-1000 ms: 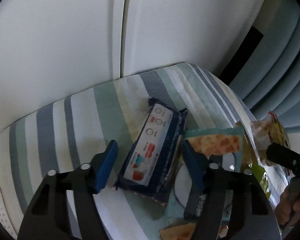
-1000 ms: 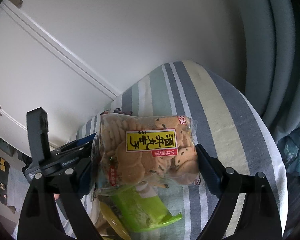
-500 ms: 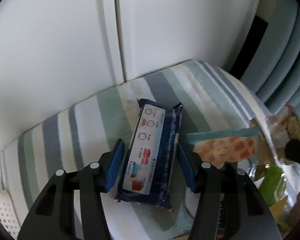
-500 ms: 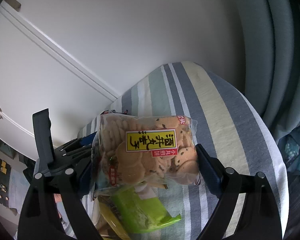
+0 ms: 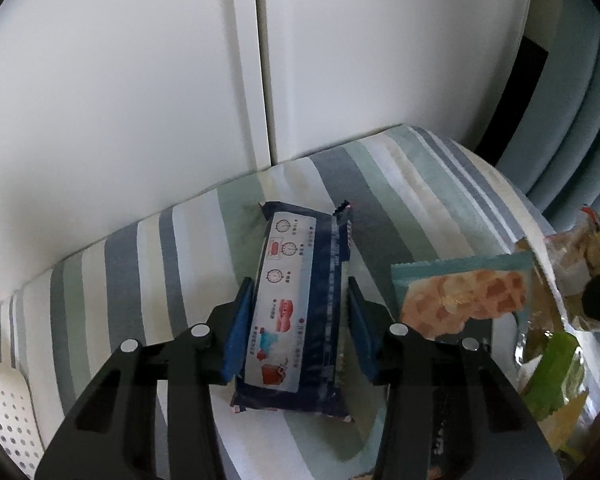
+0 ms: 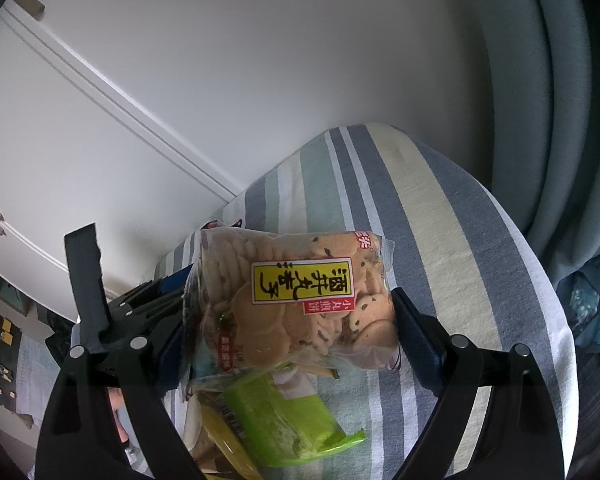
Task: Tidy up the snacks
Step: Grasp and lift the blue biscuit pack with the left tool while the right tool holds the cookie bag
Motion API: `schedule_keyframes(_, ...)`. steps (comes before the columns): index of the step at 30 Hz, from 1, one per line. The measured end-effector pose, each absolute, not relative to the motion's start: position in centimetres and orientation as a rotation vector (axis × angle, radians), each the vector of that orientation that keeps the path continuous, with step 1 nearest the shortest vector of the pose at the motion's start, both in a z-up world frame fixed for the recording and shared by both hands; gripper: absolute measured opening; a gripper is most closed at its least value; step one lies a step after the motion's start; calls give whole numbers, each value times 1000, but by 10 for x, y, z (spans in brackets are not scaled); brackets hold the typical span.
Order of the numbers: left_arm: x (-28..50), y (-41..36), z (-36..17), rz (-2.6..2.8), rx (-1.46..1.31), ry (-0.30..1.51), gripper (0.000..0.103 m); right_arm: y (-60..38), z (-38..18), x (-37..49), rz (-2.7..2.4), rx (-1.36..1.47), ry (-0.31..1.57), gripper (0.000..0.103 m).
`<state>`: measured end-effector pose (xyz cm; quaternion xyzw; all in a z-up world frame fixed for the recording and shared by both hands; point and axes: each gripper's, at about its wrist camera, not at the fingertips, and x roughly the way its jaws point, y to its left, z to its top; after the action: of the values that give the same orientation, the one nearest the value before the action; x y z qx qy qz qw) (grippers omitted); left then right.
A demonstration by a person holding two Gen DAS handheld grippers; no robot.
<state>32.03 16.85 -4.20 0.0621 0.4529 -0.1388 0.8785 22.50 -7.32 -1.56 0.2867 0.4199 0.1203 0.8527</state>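
Fingers on your left gripper (image 5: 298,326) now sit on both sides of the blue snack pack (image 5: 300,312). A moment ago they were spread wide, off to its left, with the pack lying at a slant. Now you have swung over it and pulled the blue pads in close. The left pad touches the pack's edge. The right pad is just beside the other edge, and you can't tell if it is pressing yet. So the pinch looks almost done, but not quite.

This means the pack is about ready to be picked up and put in its place.

The blue snack pack lies flat on the striped cloth (image 5: 400,208). Its long side runs from 6 o'clock to 12 o'clock in your left view, tipped a little toward 1 o'clock. The far end points at the white doors (image 5: 260,60). You are holding it across its short side, which is good for a long pack.

At 3 o'clock lies a teal waffle snack (image 5: 464,296).

Your right gripper (image 6: 290,322) has not moved. Its fingers are on either side of the clear bag of round crackers (image 6: 300,300), and it looks like a grip. A green packet (image 6: 288,420) lies under it at 6 o'clock.
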Motion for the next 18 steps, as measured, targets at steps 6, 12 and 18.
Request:
schedule_keyframes(6, 303, 183, -21, -295, 86, 910, 46, -74, -16, 225, 260, 615, 876, 88)
schedule_keyframes(12, 275, 198, 15, -278, 54, 857, 46, -74, -19, 225, 268, 628, 860, 88)
schedule_keyframes(18, 235, 225, 55, -229, 19, 804, 46, -76, -21, 220, 276, 637, 829, 88)
